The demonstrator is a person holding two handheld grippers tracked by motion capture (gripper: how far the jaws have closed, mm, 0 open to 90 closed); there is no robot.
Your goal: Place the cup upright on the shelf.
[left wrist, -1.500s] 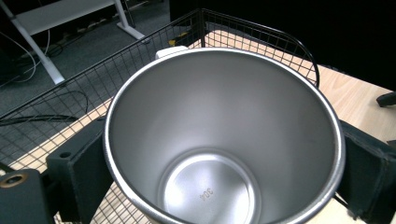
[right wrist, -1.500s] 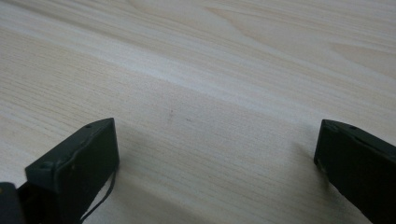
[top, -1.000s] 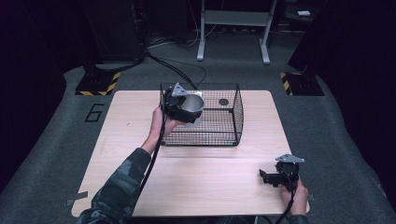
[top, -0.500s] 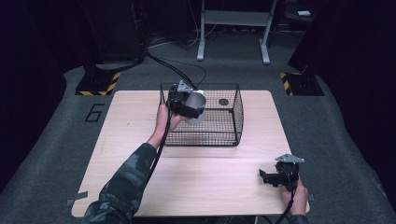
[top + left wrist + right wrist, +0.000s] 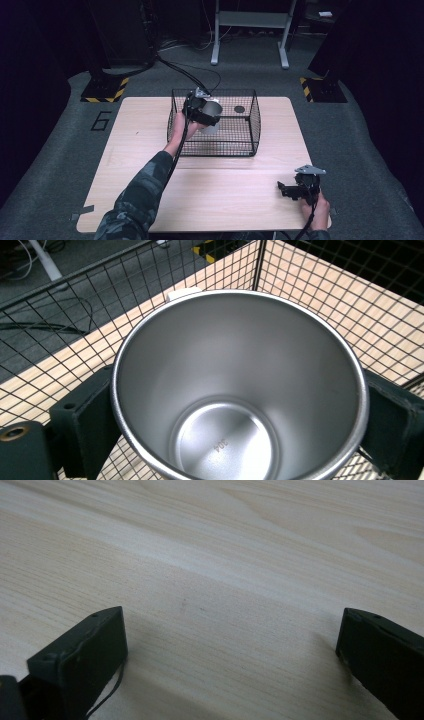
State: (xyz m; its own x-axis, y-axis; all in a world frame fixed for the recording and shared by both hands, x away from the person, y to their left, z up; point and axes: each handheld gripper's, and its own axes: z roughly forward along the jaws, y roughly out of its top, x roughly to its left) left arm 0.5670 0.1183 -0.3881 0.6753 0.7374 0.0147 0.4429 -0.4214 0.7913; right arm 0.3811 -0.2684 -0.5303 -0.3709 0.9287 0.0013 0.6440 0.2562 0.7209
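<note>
While held over the wire basket (image 5: 250,125):
Left gripper (image 5: 202,111): clamped on steel cup (image 5: 240,390).
Right gripper (image 5: 292,190): jaws wide apart, empty, on desk (image 5: 225,190).

A pale wooden table (image 5: 150,150) stands on grey carpet (image 5: 360,150) marked with a dark "6" (image 5: 101,120). Beyond the table's far edge, two yellow-and-black striped floor markings (image 5: 105,90) flank a grey metal stand (image 5: 250,30). Black cables (image 5: 185,70) trail over the floor. The surroundings lie dark.
</note>
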